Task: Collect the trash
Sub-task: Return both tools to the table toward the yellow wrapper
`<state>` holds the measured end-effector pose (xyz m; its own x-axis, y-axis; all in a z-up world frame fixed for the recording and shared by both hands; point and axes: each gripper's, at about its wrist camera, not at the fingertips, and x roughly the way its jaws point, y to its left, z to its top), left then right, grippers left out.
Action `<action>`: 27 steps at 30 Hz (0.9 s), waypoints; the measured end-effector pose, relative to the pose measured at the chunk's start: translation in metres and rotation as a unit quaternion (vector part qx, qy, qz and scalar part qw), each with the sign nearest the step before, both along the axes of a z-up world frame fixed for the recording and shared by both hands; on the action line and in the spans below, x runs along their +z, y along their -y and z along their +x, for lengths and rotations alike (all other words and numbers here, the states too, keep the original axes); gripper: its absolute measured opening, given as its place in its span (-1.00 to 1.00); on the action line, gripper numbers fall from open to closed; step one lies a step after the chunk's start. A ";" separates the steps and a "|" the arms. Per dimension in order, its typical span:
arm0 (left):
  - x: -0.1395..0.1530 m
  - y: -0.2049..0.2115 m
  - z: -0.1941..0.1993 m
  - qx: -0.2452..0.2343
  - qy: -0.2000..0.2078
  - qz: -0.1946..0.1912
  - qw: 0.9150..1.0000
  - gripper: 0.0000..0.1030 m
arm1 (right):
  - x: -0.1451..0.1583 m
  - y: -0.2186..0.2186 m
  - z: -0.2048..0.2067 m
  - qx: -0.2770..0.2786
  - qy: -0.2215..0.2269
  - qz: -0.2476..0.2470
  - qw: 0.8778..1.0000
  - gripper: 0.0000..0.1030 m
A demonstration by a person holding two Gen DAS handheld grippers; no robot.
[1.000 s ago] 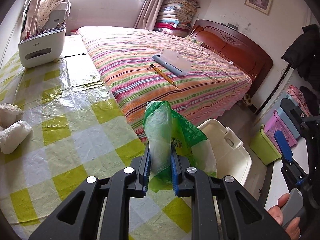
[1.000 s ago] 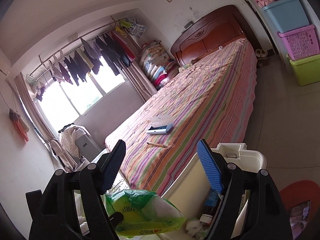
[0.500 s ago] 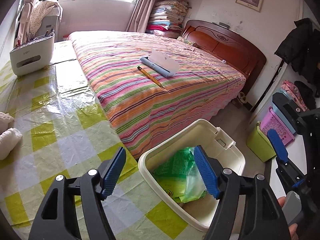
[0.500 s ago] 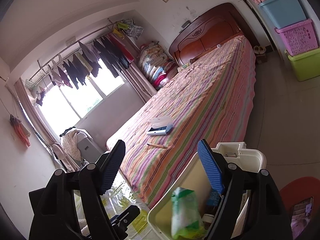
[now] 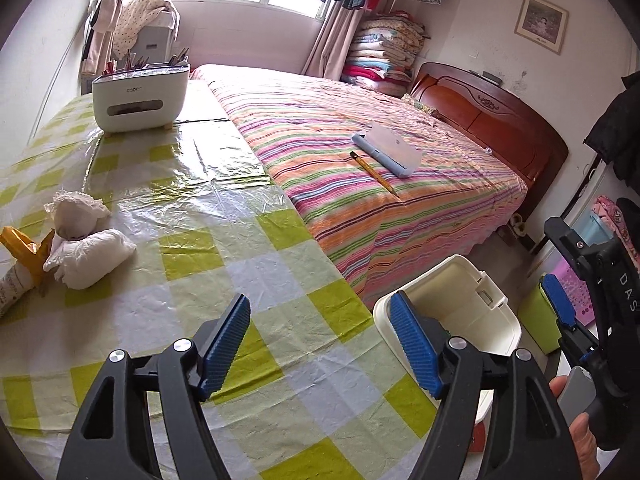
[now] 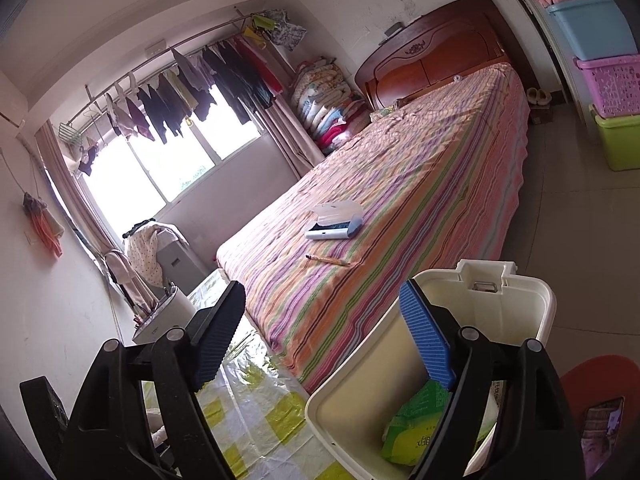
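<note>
My left gripper (image 5: 319, 300) hangs open and empty over the green-checked table (image 5: 200, 240), just left of the cream bin (image 5: 460, 266). Two crumpled white tissue wads (image 5: 86, 256) and a yellow wrapper (image 5: 20, 242) lie at the table's left edge. In the right wrist view, the green plastic packet (image 6: 416, 420) lies inside the bin (image 6: 532, 282), whose lid is up. My right gripper (image 6: 322, 288) hovers above the bin's near rim. Its jaws are wide apart and still opening a little, with nothing between them. One of its blue pads (image 5: 558, 306) shows at the right of the left wrist view.
A bed with a striped cover (image 5: 360, 140) runs along the table's far side, with a pencil (image 5: 372, 172) and a pencil case (image 5: 388, 152) on it. A white desk organiser (image 5: 140, 96) stands at the table's back. Stacked plastic crates (image 6: 608, 80) and a red stool (image 6: 600, 380) are on the right.
My left gripper opened and let the green packet fall into the bin. It then drew back left over the table. The right gripper hardly moved.
</note>
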<state>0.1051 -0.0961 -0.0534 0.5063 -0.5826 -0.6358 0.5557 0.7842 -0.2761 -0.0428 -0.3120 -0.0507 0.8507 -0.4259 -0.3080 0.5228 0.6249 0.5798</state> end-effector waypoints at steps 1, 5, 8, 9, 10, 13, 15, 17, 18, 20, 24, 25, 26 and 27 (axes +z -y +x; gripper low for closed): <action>0.001 -0.005 0.001 0.006 0.000 -0.002 1.000 0.37 | 0.000 -0.002 0.002 0.004 -0.003 -0.002 1.000 0.52; 0.008 -0.026 0.008 0.030 0.009 0.000 1.000 0.37 | -0.003 -0.008 0.011 0.021 -0.017 0.001 1.000 0.56; 0.013 -0.045 0.013 0.046 0.014 0.001 0.999 0.37 | -0.006 -0.013 0.019 0.036 -0.028 0.008 0.999 0.56; 0.015 -0.052 0.015 0.051 0.014 0.001 0.999 0.37 | -0.007 -0.016 0.022 0.043 -0.032 0.008 0.999 0.56; 0.015 -0.061 0.016 0.057 0.014 0.001 0.998 0.37 | -0.008 -0.019 0.025 0.050 -0.035 0.008 0.998 0.56; 0.014 -0.086 0.024 0.082 0.014 0.015 0.996 0.37 | -0.007 -0.031 0.035 0.071 -0.044 -0.003 0.996 0.58; 0.013 -0.106 0.028 0.110 0.016 0.025 0.994 0.37 | -0.008 -0.037 0.042 0.087 -0.051 -0.008 0.995 0.59; 0.013 -0.124 0.032 0.130 0.018 0.031 0.991 0.37 | -0.009 -0.046 0.049 0.106 -0.058 -0.011 0.993 0.59; 0.013 -0.134 0.034 0.137 0.017 0.032 0.990 0.37 | -0.009 -0.049 0.052 0.112 -0.062 -0.012 0.992 0.59; 0.014 -0.150 0.037 0.149 0.015 0.031 0.988 0.37 | -0.011 -0.056 0.059 0.130 -0.073 -0.015 0.989 0.59; 0.011 -0.176 0.048 0.172 0.001 0.039 0.984 0.37 | -0.015 -0.072 0.074 0.163 -0.088 -0.016 0.983 0.59; 0.009 -0.181 0.050 0.176 -0.003 0.043 0.983 0.37 | -0.015 -0.075 0.078 0.171 -0.090 -0.016 0.981 0.59; 0.008 -0.186 0.053 0.182 -0.007 0.044 0.982 0.37 | -0.015 -0.081 0.085 0.184 -0.093 -0.017 0.978 0.59; 0.006 -0.191 0.056 0.188 -0.011 0.043 0.981 0.37 | -0.015 -0.086 0.092 0.198 -0.098 -0.020 0.975 0.59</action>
